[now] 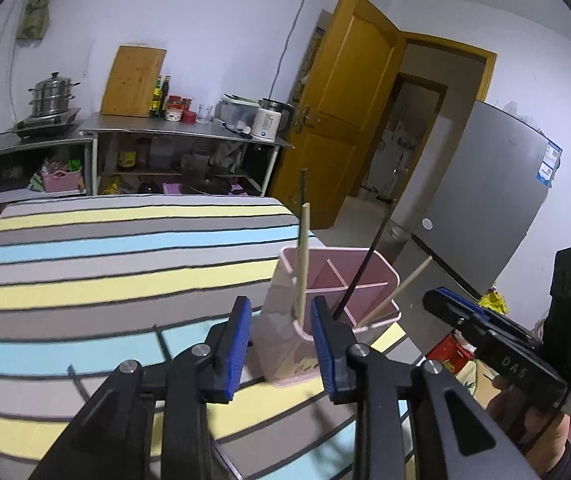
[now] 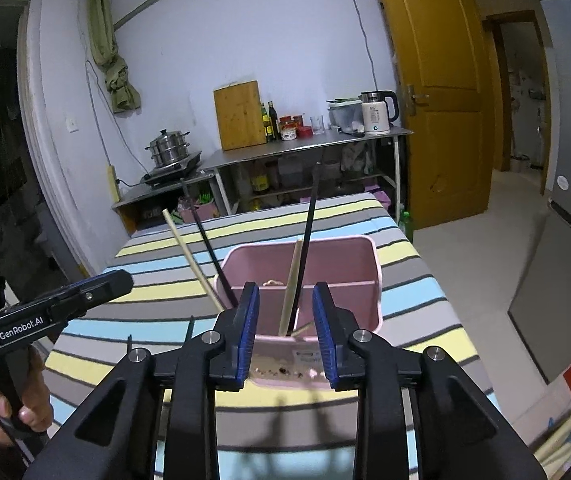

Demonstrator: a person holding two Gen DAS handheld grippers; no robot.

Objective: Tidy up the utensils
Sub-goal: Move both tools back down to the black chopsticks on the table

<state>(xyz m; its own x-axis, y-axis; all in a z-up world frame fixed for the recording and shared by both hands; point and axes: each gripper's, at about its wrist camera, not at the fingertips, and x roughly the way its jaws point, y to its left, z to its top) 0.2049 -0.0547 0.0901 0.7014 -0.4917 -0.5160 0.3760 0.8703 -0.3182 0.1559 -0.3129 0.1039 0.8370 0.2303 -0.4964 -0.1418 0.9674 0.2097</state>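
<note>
Chopsticks stand in the pink caddy (image 2: 359, 280) right in front of me, and my fingers hold none of them: my right gripper (image 2: 285, 322) has its blue pads standing apart with a pale chopstick (image 2: 290, 288) and a black chopstick (image 2: 305, 248) rising in the gap, untouched, and my left gripper (image 1: 281, 340) is likewise spread, its pads either side of the caddy's near corner with another pale stick (image 1: 300, 264) between them. I count four chopsticks in the right wrist view, two pale and two black; from the left wrist only three show clearly, two pale and one black (image 1: 365, 264), plus a dark tip behind the pale one that I cannot make out. Their lower ends are hidden inside the compartments, which thin dividers split up; how many cells there are I cannot tell. The caddy's front label is blocked by my pads and too blurred to read. It sits on a surface covered in a striped cloth (image 1: 105, 264) of grey, yellow and blue. "GenRobot.AI" is printed on my left gripper's side as seen from the right wrist, and "DA5" on my right gripper (image 1: 457, 308) as seen from the left. Farther off, the steel bench (image 2: 305, 144) carries a cutting board (image 2: 239, 114), bottles, jars and one kettle (image 2: 377, 112); their labels are unreadable. One stacked steamer pot (image 2: 167, 148) stands beside it.
</note>
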